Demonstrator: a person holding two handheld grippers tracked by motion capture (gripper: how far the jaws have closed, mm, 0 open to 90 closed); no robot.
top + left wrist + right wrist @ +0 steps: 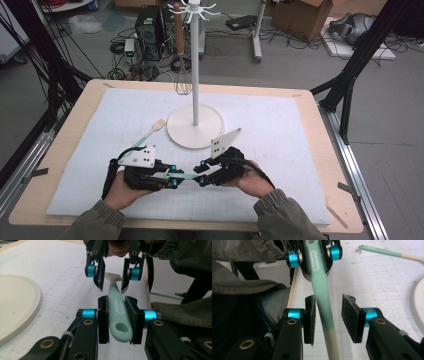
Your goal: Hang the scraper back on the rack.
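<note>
We see a mint-green spatula (117, 315) with a pale blade held just above the table (70, 145), near its front edge, between our two hands. The left gripper (117, 315) pinches its thick handle end, both pads pressed against its sides. The right gripper (327, 317) stands spread around the thinner shaft: its jaws are apart, with a gap at the far pad, though the near pad sits close against the shaft. A second spatula (150, 133) lies flat on the white mat (280, 130), just left of the round base of the white stand (195, 127). A whisk (182, 80) hangs from that stand's top.
</note>
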